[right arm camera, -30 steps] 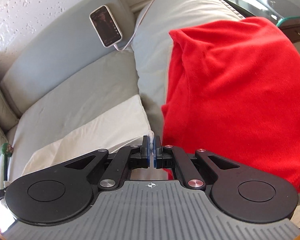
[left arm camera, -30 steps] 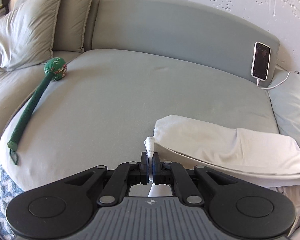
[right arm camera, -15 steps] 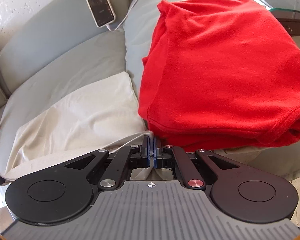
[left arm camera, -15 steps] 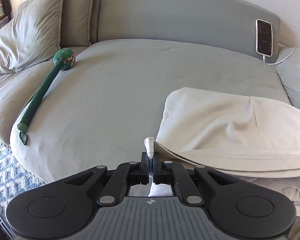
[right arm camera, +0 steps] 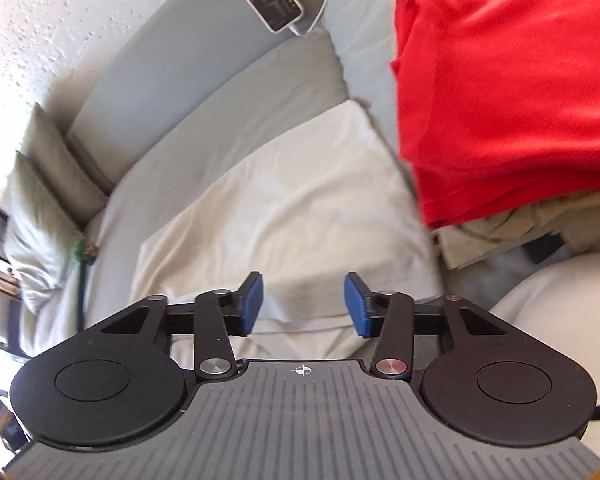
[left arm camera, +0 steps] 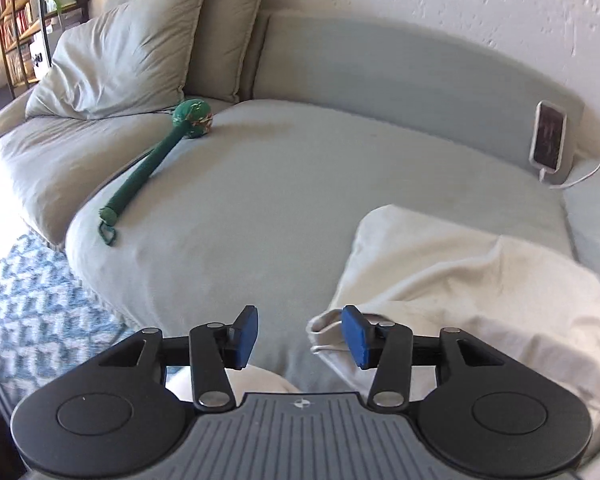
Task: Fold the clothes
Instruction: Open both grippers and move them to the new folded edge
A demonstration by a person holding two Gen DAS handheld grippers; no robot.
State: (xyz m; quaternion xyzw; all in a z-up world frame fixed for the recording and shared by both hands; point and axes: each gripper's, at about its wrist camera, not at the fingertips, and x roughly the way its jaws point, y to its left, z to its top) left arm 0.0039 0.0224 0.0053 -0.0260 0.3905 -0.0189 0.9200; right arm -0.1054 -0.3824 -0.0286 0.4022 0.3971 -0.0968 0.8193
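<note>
Cream garment (left arm camera: 460, 280) let go on the sofa seat (left arm camera: 260, 200) as both grippers open, a fold apparently just laid.

A second ago each set of fingers was pinched shut on a cream edge; now the left gripper (left arm camera: 299, 336) and right gripper (right arm camera: 303, 304) have their jaws opening, blue pads apart and pressing on nothing. A hem corner lies just inside the left gripper's right pad, loose. The garment rests doubled on the seat, right of centre, beside the red garment (right arm camera: 508, 88) piled on the sofa arm, with the phone (left arm camera: 548, 141) propped against the backrest behind it. Across the seat lies a green fabric mallet toy (left arm camera: 156, 156). Both grippers tilt downward over the garment's near edge, so this fold looks done.
</note>
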